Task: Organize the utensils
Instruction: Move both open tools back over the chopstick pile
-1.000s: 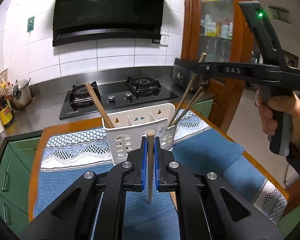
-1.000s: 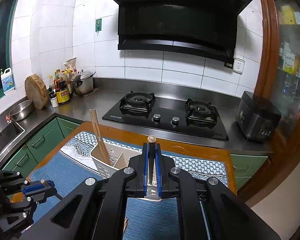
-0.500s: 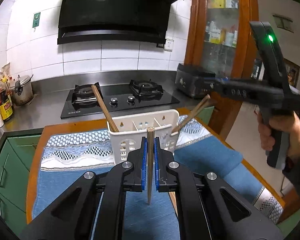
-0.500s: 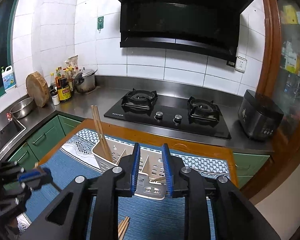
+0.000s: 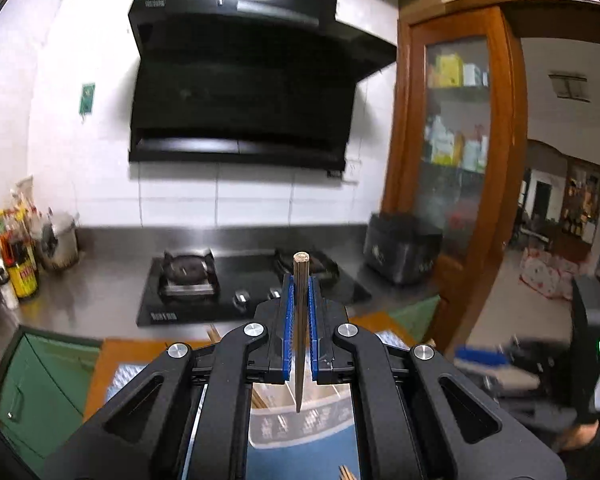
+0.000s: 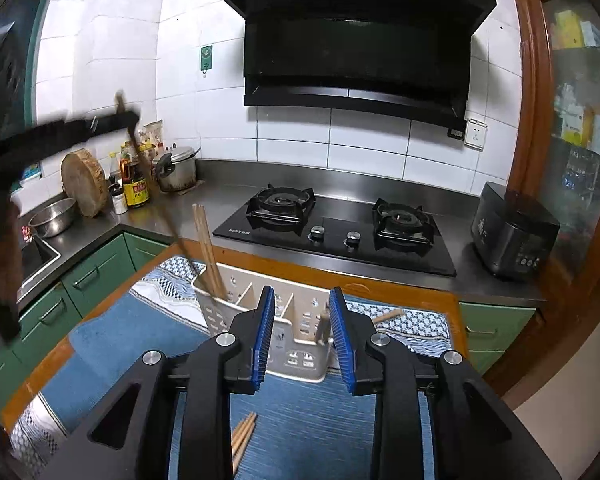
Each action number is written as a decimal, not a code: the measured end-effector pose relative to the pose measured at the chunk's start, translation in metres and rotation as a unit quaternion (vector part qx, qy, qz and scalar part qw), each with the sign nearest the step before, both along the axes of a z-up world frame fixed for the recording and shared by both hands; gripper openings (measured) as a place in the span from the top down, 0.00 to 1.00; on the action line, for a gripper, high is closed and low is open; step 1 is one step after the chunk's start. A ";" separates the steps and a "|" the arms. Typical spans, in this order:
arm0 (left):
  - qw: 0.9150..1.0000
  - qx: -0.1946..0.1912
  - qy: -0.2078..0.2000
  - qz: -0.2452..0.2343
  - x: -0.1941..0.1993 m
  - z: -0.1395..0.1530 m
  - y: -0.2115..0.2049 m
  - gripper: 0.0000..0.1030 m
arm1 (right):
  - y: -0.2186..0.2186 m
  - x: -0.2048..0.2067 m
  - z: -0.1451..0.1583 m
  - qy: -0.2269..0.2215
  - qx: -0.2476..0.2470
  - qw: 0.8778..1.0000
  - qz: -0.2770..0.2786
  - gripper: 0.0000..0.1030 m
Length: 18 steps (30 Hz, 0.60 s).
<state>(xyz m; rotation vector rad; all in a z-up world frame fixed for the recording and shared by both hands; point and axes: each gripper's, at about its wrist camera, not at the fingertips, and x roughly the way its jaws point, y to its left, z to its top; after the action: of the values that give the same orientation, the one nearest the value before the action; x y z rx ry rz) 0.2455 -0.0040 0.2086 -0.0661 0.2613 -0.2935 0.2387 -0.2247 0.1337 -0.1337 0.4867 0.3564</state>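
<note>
My left gripper [image 5: 300, 284] is shut on a wooden chopstick [image 5: 300, 320], held upright above the white utensil holder [image 5: 296, 424]. In the right wrist view that gripper [image 6: 128, 116] is blurred at the upper left, its chopstick [image 6: 156, 204] slanting down towards the holder's left end. The holder [image 6: 300, 356] stands on the blue mat [image 6: 140, 328]. A pair of chopsticks [image 6: 206, 248] leans in its left compartment; more chopsticks [image 6: 386, 315] lie in its right one. My right gripper [image 6: 302, 334] is open and empty just before the holder. Loose chopsticks [image 6: 242, 436] lie on the mat below it.
The mat covers a wooden table [image 6: 380, 280] against a steel counter with a gas hob [image 6: 336, 232]. A black rice cooker [image 6: 514, 236] stands at the right. Bottles [image 6: 136, 184], a pot [image 6: 178, 170], a chopping block [image 6: 84, 184] and a bowl [image 6: 52, 216] stand at the left.
My right gripper let its chopstick drop into the holder's right compartment and opened wide. My left gripper rose and came over the holder with its chopstick; its view now tilts upward.
</note>
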 end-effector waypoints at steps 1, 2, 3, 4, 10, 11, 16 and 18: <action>1.000 0.005 -0.009 0.008 0.001 0.004 0.000 0.95 | -0.001 -0.002 -0.002 0.000 0.000 1.000 0.001 0.73; 1.000 0.010 -0.015 0.018 0.004 0.006 -0.001 0.95 | -0.002 -0.005 -0.004 0.000 0.000 1.000 0.002 0.73; 1.000 0.008 -0.017 0.024 0.008 0.005 0.000 0.95 | -0.003 -0.007 -0.005 0.001 0.000 1.000 0.004 0.73; 0.999 0.005 -0.016 0.027 0.011 0.005 0.002 0.95 | -0.003 -0.009 -0.007 0.001 0.001 1.000 0.007 0.73; 0.999 -0.001 0.028 0.032 0.042 -0.031 0.004 0.95 | 0.000 -0.026 -0.024 0.006 -0.001 1.000 0.024 0.73; 0.999 0.000 0.036 0.033 0.045 -0.036 0.005 0.95 | 0.002 -0.028 -0.027 0.008 -0.002 1.000 0.026 0.73; 0.996 -0.003 0.083 0.023 0.062 -0.065 0.010 0.95 | 0.007 -0.040 -0.042 0.015 -0.013 0.999 0.037 0.73; 0.996 0.001 0.088 0.021 0.062 -0.070 0.012 0.95 | 0.008 -0.046 -0.049 0.020 -0.015 0.999 0.039 0.73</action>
<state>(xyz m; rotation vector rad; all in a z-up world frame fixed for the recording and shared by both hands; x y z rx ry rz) 0.3077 0.0084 0.1386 -0.0958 0.4353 -0.2464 0.1922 -0.2162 0.0846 -0.1746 0.5267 0.4297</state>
